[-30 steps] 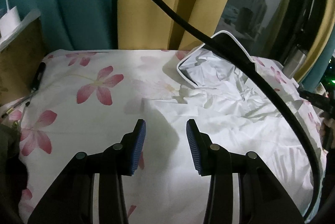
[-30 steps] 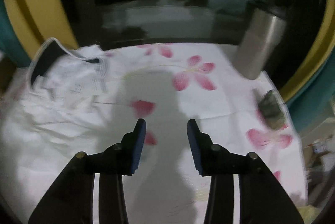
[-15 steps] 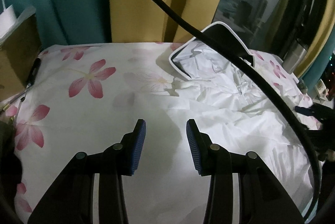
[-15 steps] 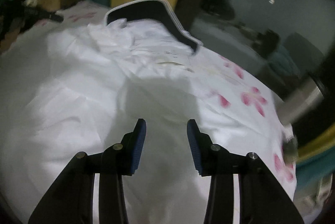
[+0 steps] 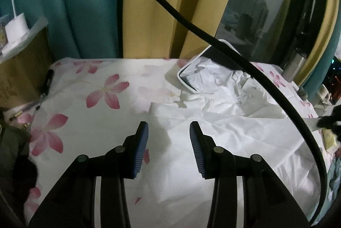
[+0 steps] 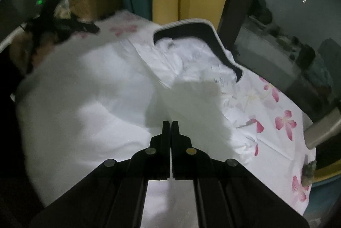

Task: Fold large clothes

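A black cable (image 5: 213, 40) hides part of the garment's collar (image 5: 215, 53); the left claw (image 6: 64, 25) is blurred.

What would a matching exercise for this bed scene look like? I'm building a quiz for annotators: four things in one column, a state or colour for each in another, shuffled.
Things:
1. left gripper
2. right gripper
3. garment collar
4. bedsheet

States or colours:
A. dark with white edging
B. jaws shut
C. white with pink flowers
D. jaws open, nothing between them

Pairs: 1-D, 2-B, 3-A, 4-C
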Demonstrator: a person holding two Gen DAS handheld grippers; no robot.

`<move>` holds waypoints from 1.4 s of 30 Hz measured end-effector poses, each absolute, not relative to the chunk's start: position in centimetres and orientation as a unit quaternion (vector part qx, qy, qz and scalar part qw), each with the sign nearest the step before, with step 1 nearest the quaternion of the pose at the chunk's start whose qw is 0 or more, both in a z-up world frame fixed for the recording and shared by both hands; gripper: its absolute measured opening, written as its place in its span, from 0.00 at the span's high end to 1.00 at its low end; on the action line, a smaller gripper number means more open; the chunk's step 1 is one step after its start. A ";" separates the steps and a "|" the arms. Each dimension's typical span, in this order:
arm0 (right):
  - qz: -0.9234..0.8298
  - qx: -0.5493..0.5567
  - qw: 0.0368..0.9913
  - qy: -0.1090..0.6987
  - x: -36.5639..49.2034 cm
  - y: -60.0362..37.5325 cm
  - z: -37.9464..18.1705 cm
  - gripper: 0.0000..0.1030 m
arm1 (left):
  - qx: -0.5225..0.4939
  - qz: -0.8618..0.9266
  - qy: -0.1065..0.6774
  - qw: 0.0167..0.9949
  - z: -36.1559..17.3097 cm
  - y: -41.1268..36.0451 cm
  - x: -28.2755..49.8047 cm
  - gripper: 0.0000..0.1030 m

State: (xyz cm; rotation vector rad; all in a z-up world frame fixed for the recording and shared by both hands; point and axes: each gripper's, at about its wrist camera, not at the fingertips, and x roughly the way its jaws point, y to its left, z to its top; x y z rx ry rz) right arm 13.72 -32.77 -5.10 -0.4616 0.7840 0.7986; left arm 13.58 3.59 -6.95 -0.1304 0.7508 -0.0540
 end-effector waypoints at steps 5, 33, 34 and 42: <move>0.386 -0.174 0.808 0.409 15.3 -32.6 -3.1 0.99 | -0.051 -0.024 0.367 0.928 -6.9 4.0 13.6 0.59; 0.278 -0.183 0.824 0.458 19.6 -32.6 -13.4 0.57 | -0.075 0.001 0.392 0.917 -10.8 3.1 16.9 0.59; 0.274 -0.181 0.820 0.470 20.0 -32.9 -14.0 0.94 | -0.075 0.000 0.389 0.918 -10.8 3.0 16.9 0.59; 0.207 -0.127 0.866 0.437 24.5 -38.3 -11.3 0.98 | -0.055 0.016 0.390 0.919 -11.2 2.3 17.4 0.59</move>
